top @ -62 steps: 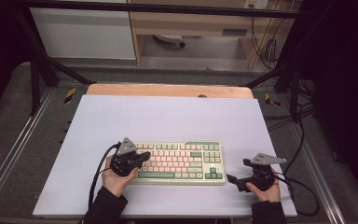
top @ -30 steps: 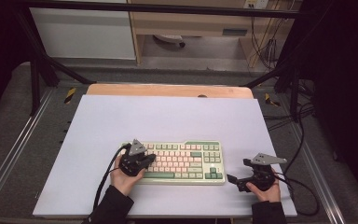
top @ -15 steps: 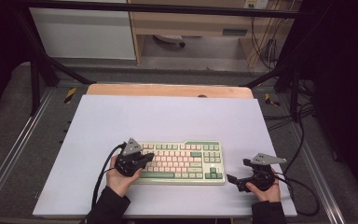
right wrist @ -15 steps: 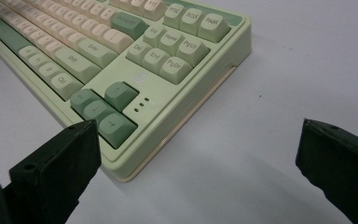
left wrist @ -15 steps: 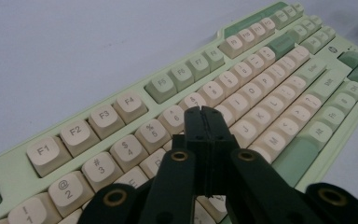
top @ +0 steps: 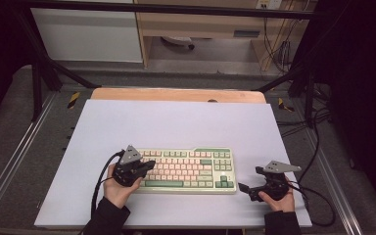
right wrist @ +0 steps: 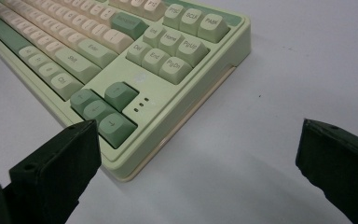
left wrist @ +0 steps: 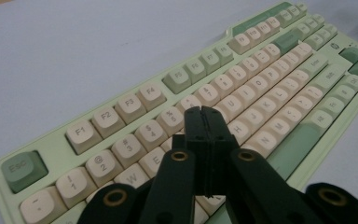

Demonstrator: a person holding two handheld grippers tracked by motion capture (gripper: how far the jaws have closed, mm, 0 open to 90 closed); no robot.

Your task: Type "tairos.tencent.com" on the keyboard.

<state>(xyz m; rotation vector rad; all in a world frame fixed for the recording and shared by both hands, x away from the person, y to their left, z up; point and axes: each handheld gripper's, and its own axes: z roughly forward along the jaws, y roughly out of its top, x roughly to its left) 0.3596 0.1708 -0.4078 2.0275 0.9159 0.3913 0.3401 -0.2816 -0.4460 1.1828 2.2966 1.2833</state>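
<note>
A pale green keyboard [top: 186, 169] with cream and green keys lies on the white mat, near the front. My left gripper [top: 151, 165] hovers over the keyboard's left end, its jaws pressed together with nothing between them. In the left gripper view the shut tips [left wrist: 204, 114] sit just above the letter keys below the number row of the keyboard [left wrist: 270, 60]. My right gripper [top: 243, 188] rests on the mat right of the keyboard, pointing left at it. Its jaws [right wrist: 198, 135] stand wide apart, empty, with the left jaw close to the arrow keys of the keyboard [right wrist: 121, 51].
The white mat [top: 176, 122] covers a wooden table [top: 176, 94] inside a metal frame. Cables [top: 318, 205] trail off the right gripper along the mat's right edge. A black cable [top: 100, 176] loops from the left gripper.
My left gripper has drifted a little to the left and lifted slightly over the keyboard's left end, still shut. The right gripper has stayed put.
</note>
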